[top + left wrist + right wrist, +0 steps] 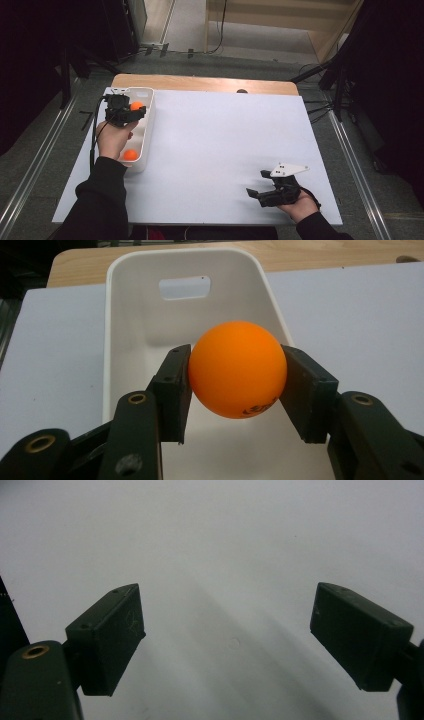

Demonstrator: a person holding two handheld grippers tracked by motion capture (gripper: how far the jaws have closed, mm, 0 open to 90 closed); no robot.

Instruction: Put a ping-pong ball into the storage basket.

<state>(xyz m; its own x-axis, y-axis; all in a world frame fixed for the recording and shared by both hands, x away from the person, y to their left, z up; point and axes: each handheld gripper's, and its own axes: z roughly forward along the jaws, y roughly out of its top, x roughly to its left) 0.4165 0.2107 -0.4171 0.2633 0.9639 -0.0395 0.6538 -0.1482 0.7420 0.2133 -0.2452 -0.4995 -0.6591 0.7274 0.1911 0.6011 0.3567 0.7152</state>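
A long white bin (148, 131) lies at the left of the white table sheet. My left gripper (131, 108) hovers over its far half, shut on an orange ball (136, 106). In the left gripper view the orange ball (237, 368) is pinched between both black pads above the white bin (131, 315). A second orange ball (131, 154) rests in the bin's near end, beside the person's left hand. My right gripper (257, 187) sits low near the table's front right, jaws wide open and pointing left. In the right gripper view the right gripper (227, 635) has only bare white sheet between its pads.
The white sheet (225, 145) covers most of a wooden table (200, 82), whose far edge shows bare. Dark stands and cables crowd the floor beyond the far right corner. The person's dark sleeves come in at the bottom.
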